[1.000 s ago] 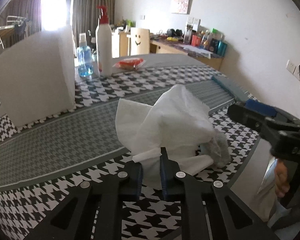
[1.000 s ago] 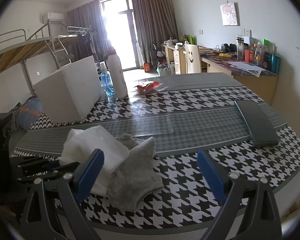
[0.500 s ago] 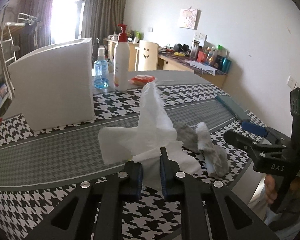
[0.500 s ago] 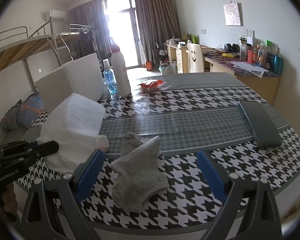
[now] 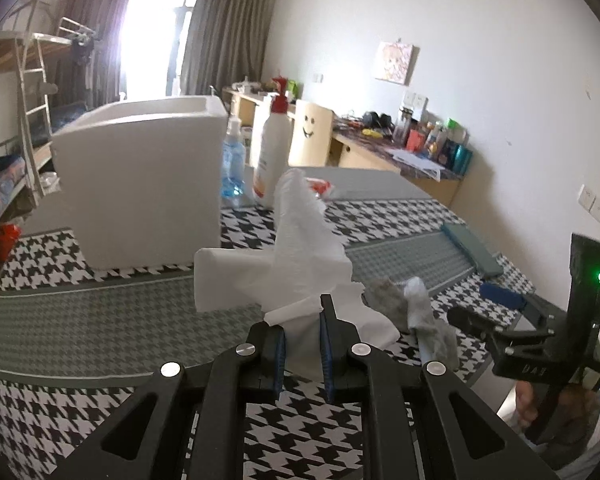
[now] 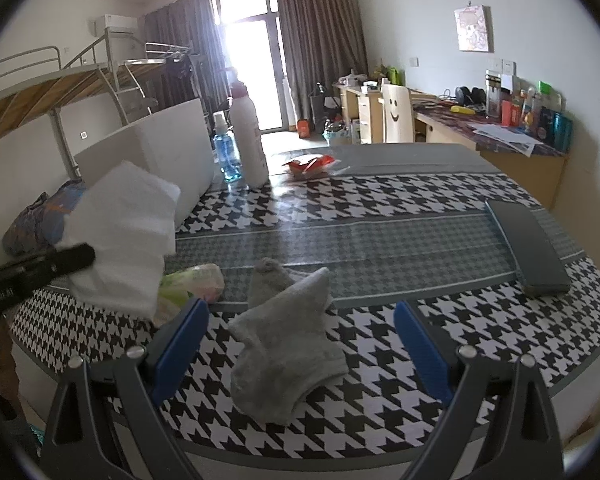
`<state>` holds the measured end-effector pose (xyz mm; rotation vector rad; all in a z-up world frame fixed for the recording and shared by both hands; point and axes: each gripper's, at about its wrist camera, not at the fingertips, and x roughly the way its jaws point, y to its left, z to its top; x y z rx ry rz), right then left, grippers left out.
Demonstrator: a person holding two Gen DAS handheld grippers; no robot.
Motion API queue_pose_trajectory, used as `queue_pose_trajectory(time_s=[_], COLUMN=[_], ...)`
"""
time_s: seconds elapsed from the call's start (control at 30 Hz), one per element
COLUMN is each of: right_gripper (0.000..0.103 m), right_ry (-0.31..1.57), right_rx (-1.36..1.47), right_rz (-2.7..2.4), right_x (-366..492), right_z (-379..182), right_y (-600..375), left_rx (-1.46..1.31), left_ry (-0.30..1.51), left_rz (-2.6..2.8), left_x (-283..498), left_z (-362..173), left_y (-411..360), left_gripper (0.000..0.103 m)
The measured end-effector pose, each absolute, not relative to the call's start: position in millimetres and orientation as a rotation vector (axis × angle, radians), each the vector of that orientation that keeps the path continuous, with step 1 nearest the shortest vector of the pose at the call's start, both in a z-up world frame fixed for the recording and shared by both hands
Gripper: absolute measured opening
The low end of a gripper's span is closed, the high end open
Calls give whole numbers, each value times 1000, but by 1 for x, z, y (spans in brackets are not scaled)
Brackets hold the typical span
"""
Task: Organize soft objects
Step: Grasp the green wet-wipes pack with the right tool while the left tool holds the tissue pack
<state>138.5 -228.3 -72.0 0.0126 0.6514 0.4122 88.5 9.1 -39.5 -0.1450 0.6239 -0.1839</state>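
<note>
1. Left claw (image 5: 302, 354): its blue pads are pressing together on a white tissue wad (image 5: 296, 264), which is being held clear above the near left part of the table (image 6: 380, 240). In the right wrist view the same wad is hanging over the table's left edge.
2. White box (image 6: 168, 152): open-topped, standing at the far left of the table.
3. Blue spray bottle (image 6: 225, 152) and white pump bottle (image 6: 248, 136): standing just beside the box, towards the far edge.
4. Pale green packet (image 6: 192, 284): lying near the left edge, partly hidden behind the wad.
5. Grey socks (image 6: 284, 336): lying bunched near the front edge, between the prongs of the right claw but untouched.
6. Right claw (image 6: 300, 344): jaws standing wide apart, gripping nothing, hovering over the front edge.
7. Red-and-white wrapper (image 6: 310, 164): lying by the far edge, mid-table.
8. Dark flat case (image 6: 528, 246): lying along the right edge.
</note>
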Motion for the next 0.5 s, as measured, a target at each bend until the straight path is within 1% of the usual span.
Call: queue_pose_trajectory(time_s=[0.5], right_gripper=[96], right_ry=[659], right_rx=[-34], right_rz=[472], right_x=[139], right_z=[-72], right_y=[-203], left_rx=[-167], left_ry=[628], left_rz=[-109], left_x=[86], left_z=[-43], left_y=[32], left_gripper=[16])
